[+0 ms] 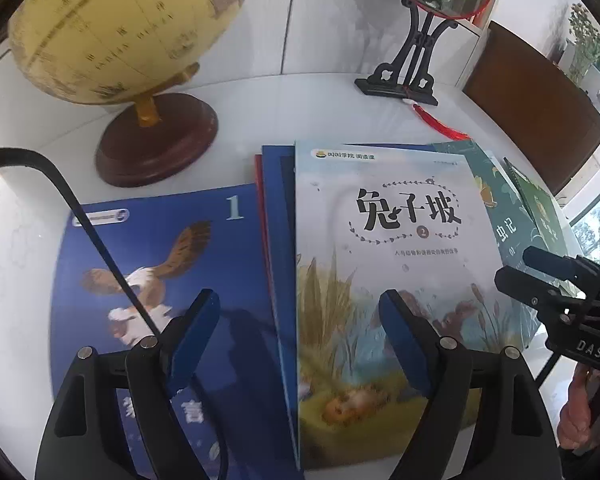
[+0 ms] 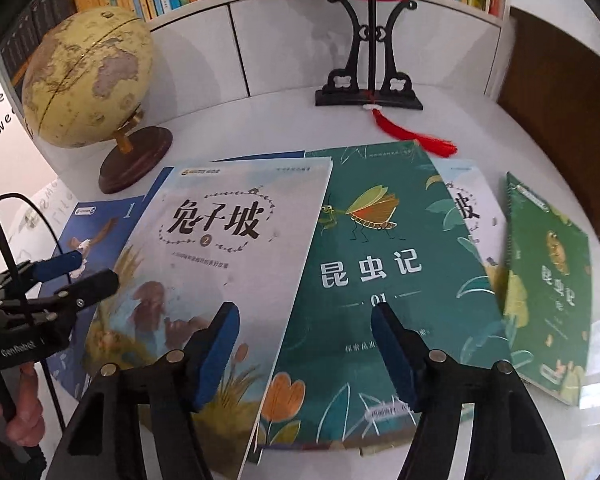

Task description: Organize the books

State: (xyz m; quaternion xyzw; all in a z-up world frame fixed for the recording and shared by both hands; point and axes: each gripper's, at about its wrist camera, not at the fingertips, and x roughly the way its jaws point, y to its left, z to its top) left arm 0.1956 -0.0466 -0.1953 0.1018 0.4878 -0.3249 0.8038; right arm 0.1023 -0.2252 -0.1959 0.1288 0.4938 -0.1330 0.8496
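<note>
Left gripper (image 1: 298,320) is hovering with fingers spread over the pale rabbit book (image 1: 384,280). Right gripper (image 2: 304,336) is hovering likewise, fingers spread, over the green insect book (image 2: 380,248).

Glossy paper cover on pale rabbit picture book (image 1: 384,264); smooth white bench (image 1: 320,116) with sheen; polished dark wooden globe base (image 1: 158,148); red silky tassel (image 2: 416,138).

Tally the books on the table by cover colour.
Blue books: 2, maybe more in the stack
Pale books: 2
Green books: 2
Total: 6 at least; a red edge under the blue may be another.
</note>
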